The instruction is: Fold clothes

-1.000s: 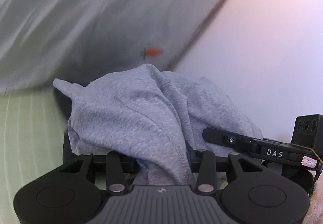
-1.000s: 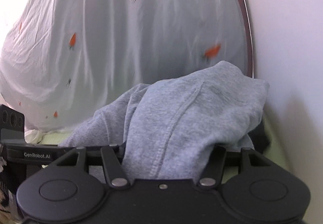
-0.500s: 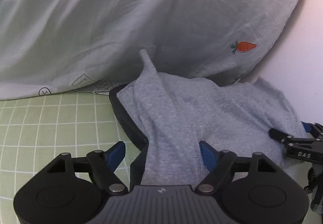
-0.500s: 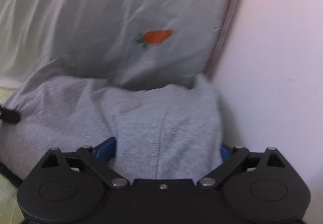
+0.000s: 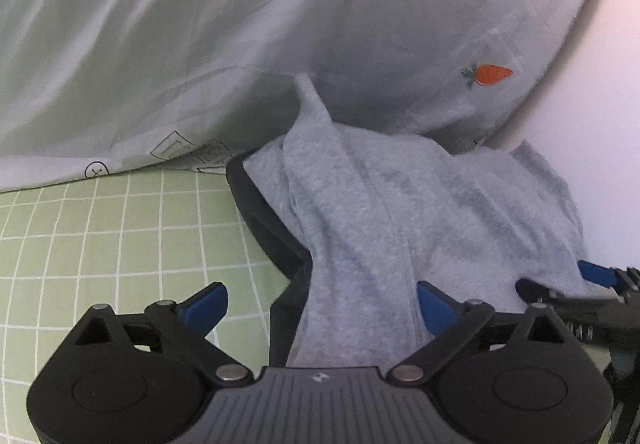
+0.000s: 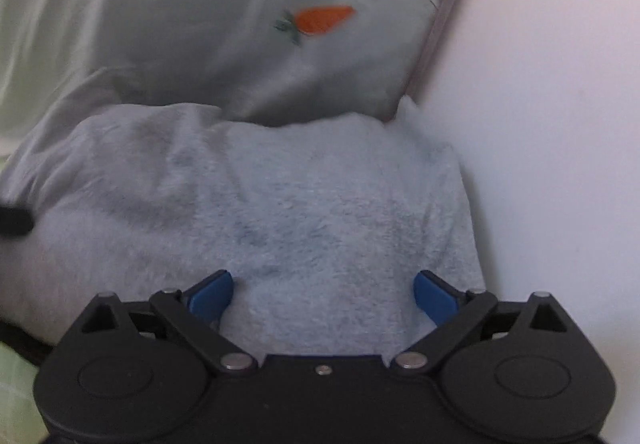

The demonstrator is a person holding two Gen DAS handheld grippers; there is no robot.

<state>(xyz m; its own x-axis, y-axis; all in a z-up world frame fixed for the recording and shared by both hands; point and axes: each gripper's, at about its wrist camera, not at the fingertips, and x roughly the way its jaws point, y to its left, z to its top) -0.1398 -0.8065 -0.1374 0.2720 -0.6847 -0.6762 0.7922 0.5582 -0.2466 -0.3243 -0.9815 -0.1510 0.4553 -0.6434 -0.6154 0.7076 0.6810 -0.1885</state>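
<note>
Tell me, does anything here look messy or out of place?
Yes. The grey garment lies bunched and creased rather than flat, with one corner poking up against the carrot-print sheet behind it. A dark garment peeks out from under its left edge. Both grippers, left gripper and right gripper, are open.

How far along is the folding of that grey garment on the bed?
Done: the grey garment lies on the green checked sheet beside the carrot-print pillow. In hand: nothing; left hand-held gripper and right hand-held gripper have just opened, cloth lying loose between them. Left: it looks rumpled, so smoothing and folding probably remain.
</note>
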